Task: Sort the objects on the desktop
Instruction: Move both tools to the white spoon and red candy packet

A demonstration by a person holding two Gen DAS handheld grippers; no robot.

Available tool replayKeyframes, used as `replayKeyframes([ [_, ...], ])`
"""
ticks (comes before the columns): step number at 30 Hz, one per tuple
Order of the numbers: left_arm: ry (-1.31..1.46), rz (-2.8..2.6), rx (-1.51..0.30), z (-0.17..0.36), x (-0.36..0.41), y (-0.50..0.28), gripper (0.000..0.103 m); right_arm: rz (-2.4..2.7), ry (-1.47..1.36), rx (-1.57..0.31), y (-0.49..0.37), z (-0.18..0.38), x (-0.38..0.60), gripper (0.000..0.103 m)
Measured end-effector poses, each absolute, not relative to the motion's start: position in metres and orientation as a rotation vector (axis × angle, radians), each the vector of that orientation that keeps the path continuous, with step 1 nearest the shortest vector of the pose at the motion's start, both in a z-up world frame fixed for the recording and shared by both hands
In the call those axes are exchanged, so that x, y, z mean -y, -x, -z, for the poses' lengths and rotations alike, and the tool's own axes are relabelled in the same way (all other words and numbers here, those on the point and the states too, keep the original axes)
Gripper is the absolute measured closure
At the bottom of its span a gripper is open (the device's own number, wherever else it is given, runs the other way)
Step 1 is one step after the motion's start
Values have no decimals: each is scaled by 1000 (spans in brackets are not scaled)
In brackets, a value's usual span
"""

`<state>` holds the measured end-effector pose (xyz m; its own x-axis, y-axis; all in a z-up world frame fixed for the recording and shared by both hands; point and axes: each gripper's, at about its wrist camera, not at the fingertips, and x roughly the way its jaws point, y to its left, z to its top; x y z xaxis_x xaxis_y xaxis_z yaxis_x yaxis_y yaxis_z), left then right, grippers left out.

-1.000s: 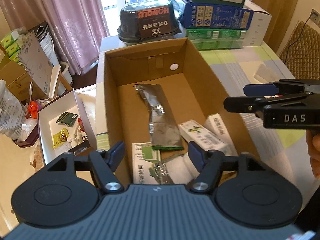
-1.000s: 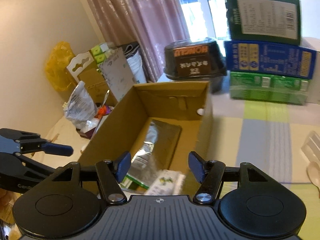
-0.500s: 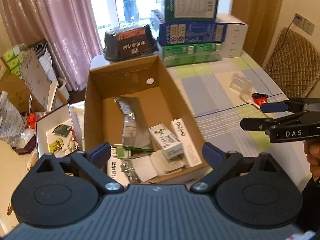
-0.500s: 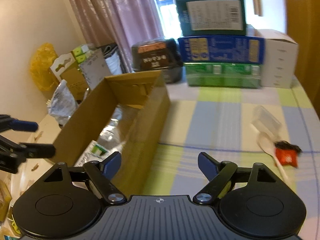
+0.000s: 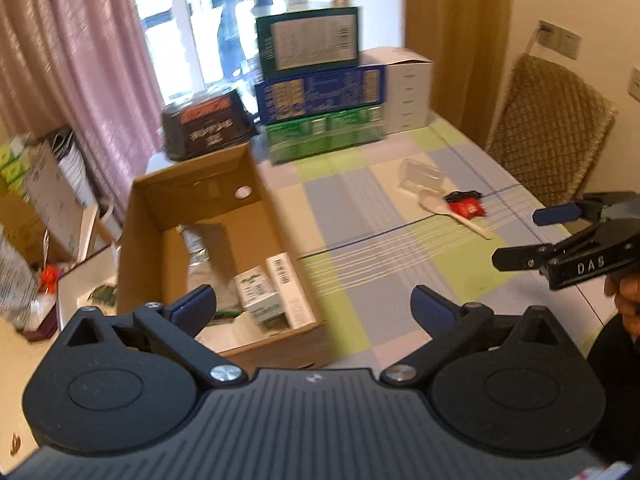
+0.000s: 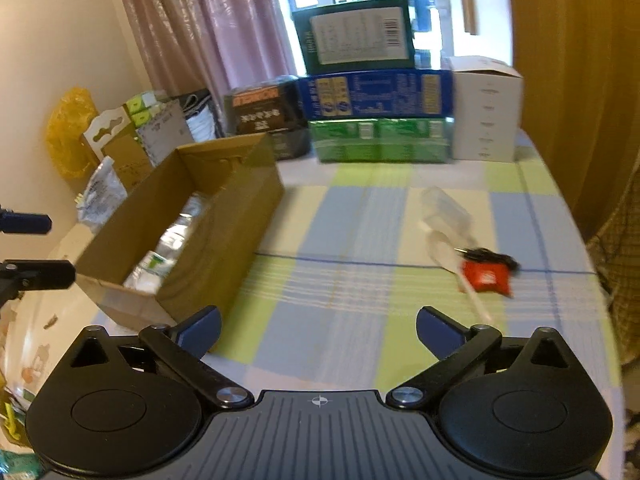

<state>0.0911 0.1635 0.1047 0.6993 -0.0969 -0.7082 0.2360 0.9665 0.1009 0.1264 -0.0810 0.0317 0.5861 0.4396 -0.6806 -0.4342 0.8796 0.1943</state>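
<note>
Both tongs, left tongs (image 5: 314, 308) and right tongs (image 6: 319, 327), gape empty; the red packet (image 6: 486, 278) looks light, soft, slippery, best pinched at 1 flat edge.

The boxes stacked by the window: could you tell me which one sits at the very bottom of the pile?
The bright green box is at the bottom. The blue box lies directly on it, and the dark green box tops the pile.

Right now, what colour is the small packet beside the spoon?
Red packet, lying against the white spoon; clearest in the right wrist view.
</note>
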Motion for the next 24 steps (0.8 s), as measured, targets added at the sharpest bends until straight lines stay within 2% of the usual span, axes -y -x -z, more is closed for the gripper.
replayKeyframes([
  [9, -169, 256, -803, -76, -111, -87, 1, -369, -35, -792, -118, -29, 172, 2],
  [24, -123, 282, -828, -46, -47, -107, 1, -306, -38, -816, -127, -16, 224, 2],
])
